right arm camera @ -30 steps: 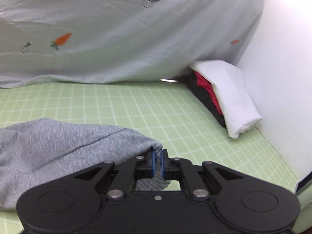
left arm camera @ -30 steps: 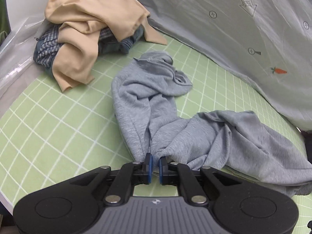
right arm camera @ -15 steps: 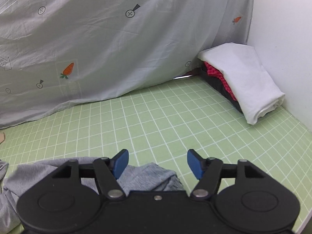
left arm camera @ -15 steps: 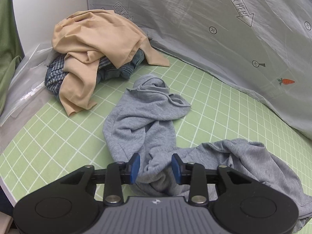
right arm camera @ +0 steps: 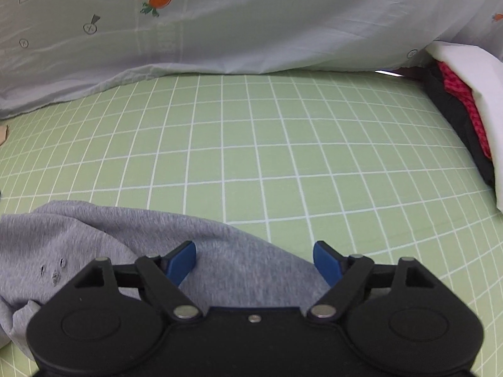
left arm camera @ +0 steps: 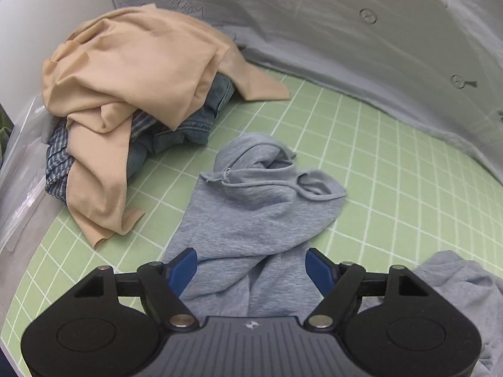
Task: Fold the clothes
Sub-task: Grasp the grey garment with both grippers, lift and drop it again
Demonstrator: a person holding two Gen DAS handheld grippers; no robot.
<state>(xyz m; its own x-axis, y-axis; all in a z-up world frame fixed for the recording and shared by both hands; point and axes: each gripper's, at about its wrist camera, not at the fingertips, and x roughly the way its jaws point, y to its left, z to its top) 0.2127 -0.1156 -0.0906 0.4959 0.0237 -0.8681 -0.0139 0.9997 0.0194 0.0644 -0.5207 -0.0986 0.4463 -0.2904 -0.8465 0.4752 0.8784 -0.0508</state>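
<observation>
A grey hooded sweatshirt (left arm camera: 257, 210) lies crumpled on the green grid mat (left arm camera: 377, 163), its hood and drawstring toward the back. My left gripper (left arm camera: 251, 267) hovers over its lower part with the jaws opening wide; cloth lies beneath them, not pinched. In the right wrist view another part of the grey sweatshirt (right arm camera: 132, 238) lies at the lower left on the mat (right arm camera: 251, 144). My right gripper (right arm camera: 254, 262) is above its edge, jaws opening, the blue pads clear of the cloth.
A heap of clothes sits at the back left: a beige garment (left arm camera: 135, 72) over denim and plaid pieces (left arm camera: 176, 125). A grey printed sheet (right arm camera: 220, 22) hangs along the back. Folded white, red and black clothes (right arm camera: 465, 94) are stacked at the right.
Both grippers went from shut on the grey sweatshirt to wide apart and let it drop. The left one moved toward the hood and the clothes heap; the right one tilted down toward the mat.
</observation>
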